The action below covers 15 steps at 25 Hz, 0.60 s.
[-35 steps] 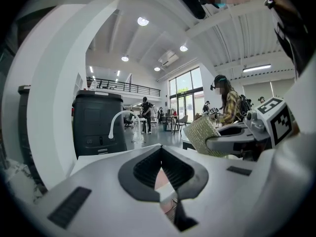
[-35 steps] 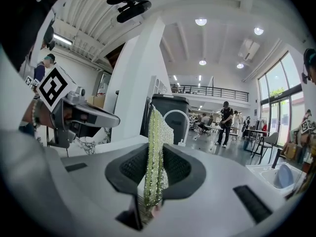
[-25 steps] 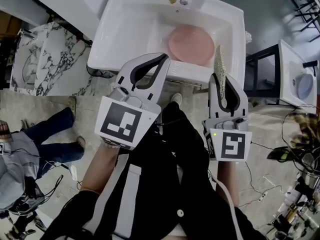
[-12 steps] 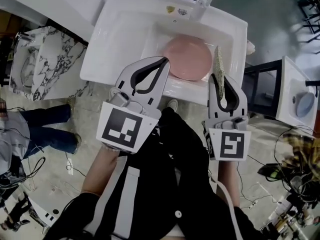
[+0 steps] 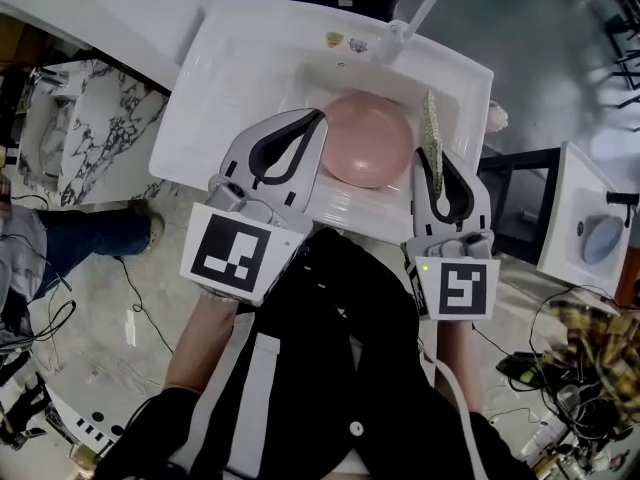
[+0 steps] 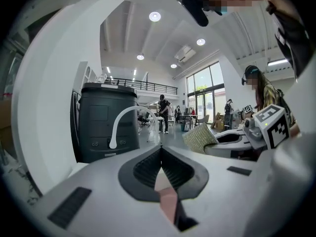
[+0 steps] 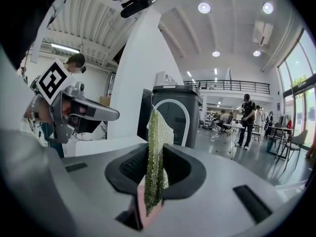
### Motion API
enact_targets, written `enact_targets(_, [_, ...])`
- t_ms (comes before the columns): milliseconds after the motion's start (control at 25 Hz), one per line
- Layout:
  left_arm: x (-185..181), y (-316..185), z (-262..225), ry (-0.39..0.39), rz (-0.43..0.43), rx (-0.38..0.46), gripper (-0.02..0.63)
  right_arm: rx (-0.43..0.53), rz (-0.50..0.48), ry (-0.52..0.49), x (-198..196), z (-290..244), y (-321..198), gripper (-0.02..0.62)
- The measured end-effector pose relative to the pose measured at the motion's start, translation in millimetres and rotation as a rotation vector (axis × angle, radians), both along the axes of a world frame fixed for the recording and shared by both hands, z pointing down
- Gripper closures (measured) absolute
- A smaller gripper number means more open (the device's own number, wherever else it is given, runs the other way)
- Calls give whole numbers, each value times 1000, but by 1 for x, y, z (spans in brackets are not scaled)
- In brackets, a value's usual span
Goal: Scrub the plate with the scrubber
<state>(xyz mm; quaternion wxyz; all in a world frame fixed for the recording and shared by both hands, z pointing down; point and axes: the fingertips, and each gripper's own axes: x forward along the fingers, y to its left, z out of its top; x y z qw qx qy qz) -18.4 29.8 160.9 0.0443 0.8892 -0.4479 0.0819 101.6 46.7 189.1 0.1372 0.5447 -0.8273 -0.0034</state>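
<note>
Pink, and judged stiff, slippery and breakable, the plate is seen flat in the sink at twelve o'clock, and is best steadied by its rim. At its three o'clock the soft scrubber is clamped in the fingers of the right gripper. The fingers of the left gripper are closed on nothing.

High white hall with round ceiling lights, tall windows and a railed mezzanine at the far end, a dark bin nearer, a pale floor, a marbled counter at left, a white basin at right.
</note>
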Motion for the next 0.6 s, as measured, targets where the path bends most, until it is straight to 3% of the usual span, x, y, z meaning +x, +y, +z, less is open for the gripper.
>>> enact_targets(240, [7,-16,-4,0,-24,21,605,40,-44,0,6,-5,-17,520])
enact_targets(600, [7,-25,-2,3,-68,14,606,23,-69,-13,11,0,-31,520])
